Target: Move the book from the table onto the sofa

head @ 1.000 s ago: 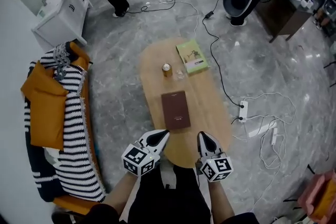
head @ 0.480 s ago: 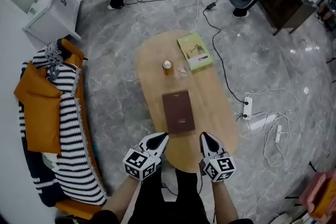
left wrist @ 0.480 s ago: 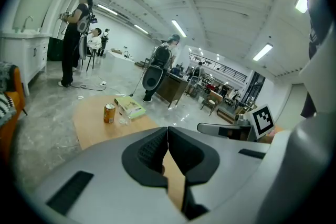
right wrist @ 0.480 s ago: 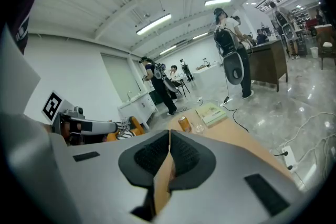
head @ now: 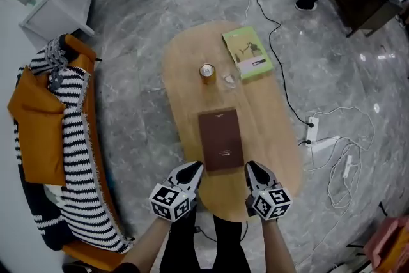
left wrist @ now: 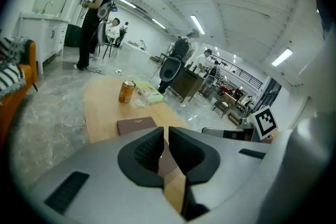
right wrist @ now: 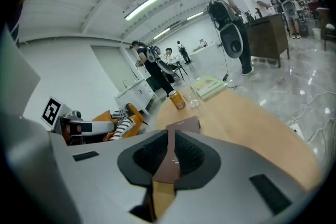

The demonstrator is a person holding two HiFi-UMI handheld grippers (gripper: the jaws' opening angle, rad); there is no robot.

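Claws, since a second ago: you have lowered both toward the near end of the bench (head: 192, 96). The brown book (head: 220, 139) then had its near edge ahead of the tips; now that edge sits between them.
Head view, brown book: it lies flat on the bench with its long axis running straight away from you, well short of the can (head: 206, 70), the glass (head: 229, 80) and the green book (head: 248, 52).
Head view, claws: your left claw (head: 193, 167) is just beside the book's near left corner and your right claw (head: 250, 167) just beside its near right corner. Neither looks nearer, and I cannot tell whether either touches.
Head view, sofa (head: 96, 118): it stands well off to your left under a striped throw (head: 70, 156), so the carry will likely go leftward.
Left gripper view, left claw: the jaws are all but together, leaving only a thin slit, with nothing gripped. The book lies just ahead on the bench.
Right gripper view, right claw: the jaws are likewise nearly pressed closed and empty. The book's brown cover shows past them, straight ahead.
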